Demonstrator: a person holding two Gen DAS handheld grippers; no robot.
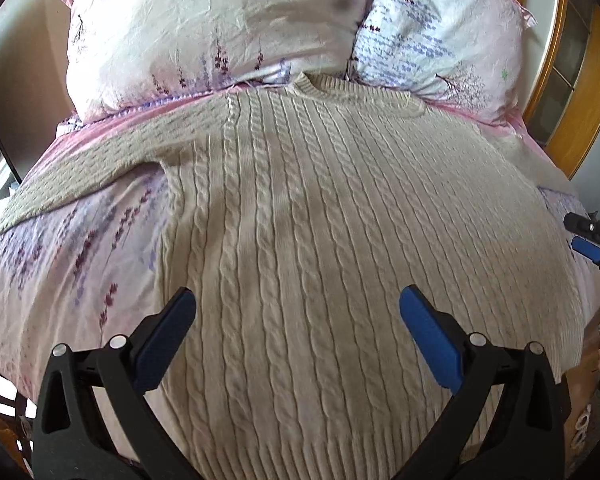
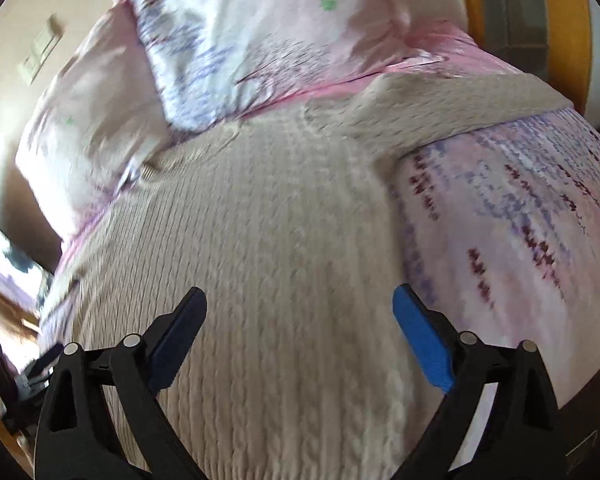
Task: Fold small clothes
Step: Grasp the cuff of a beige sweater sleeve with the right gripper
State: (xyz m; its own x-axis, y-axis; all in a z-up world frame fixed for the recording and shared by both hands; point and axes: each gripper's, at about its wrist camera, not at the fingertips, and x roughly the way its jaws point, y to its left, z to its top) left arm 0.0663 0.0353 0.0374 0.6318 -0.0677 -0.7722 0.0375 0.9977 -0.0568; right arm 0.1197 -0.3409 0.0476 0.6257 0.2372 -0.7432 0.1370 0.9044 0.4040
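A beige cable-knit sweater (image 1: 320, 220) lies flat on the bed, collar toward the pillows, its left sleeve (image 1: 80, 172) stretched out to the left. My left gripper (image 1: 298, 300) is open and empty, just above the sweater's lower body. In the blurred right wrist view the sweater (image 2: 260, 220) fills the middle, its right sleeve (image 2: 452, 104) spread to the right. My right gripper (image 2: 300, 300) is open and empty above the sweater's lower right part. It also shows in the left wrist view (image 1: 588, 240) at the right edge.
The bed has a pink floral cover (image 1: 60, 272). Two floral pillows (image 1: 220, 28) (image 1: 440, 32) lean at the head. A wooden door frame (image 1: 572, 92) stands at the right. The bed's front edge is near the grippers.
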